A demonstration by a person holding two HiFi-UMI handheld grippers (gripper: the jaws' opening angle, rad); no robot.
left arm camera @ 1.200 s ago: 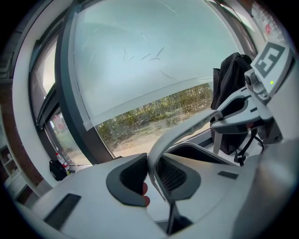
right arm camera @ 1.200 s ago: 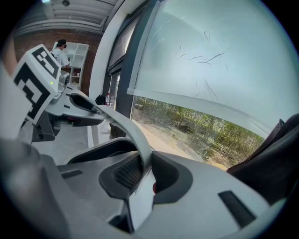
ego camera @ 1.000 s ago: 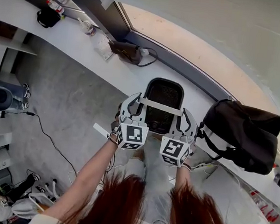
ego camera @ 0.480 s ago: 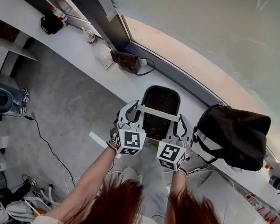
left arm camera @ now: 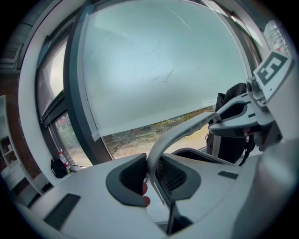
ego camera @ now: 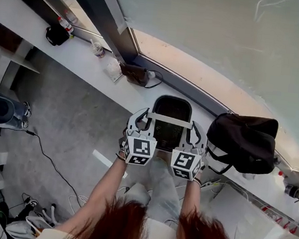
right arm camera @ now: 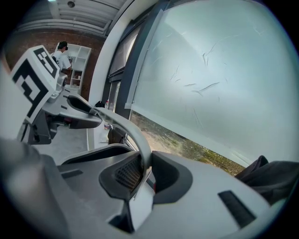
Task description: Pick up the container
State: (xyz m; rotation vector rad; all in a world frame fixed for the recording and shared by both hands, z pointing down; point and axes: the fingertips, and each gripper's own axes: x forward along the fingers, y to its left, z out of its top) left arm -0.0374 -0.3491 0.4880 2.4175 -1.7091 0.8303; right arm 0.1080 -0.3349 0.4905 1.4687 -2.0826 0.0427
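The container (ego camera: 175, 104) is a black, mesh-walled bin with a pale grey handle (ego camera: 170, 119) arching across its top. I hold it in the air at the edge of the white counter (ego camera: 81, 60). My left gripper (ego camera: 143, 121) is shut on the handle's left end and my right gripper (ego camera: 195, 132) on its right end. In the left gripper view the handle (left arm camera: 180, 133) rises from between the jaws of the left gripper (left arm camera: 150, 175) toward the right one. In the right gripper view the handle (right arm camera: 125, 122) runs out of the right gripper (right arm camera: 144, 172); the bin's dark rim (right arm camera: 88, 156) shows below.
A black bag (ego camera: 243, 143) sits on the counter just right of the container. Further left on the counter are a brown pouch (ego camera: 136, 73), a cup (ego camera: 97, 47) and bottles (ego camera: 64, 24). A large window runs behind. Cables lie on the grey floor (ego camera: 58, 122). A person (right arm camera: 62, 56) stands far off.
Both grippers keep their hold on the handle. The counter, bag and pouch have slid down and sideways in the head view, so my view has tipped up toward the window.
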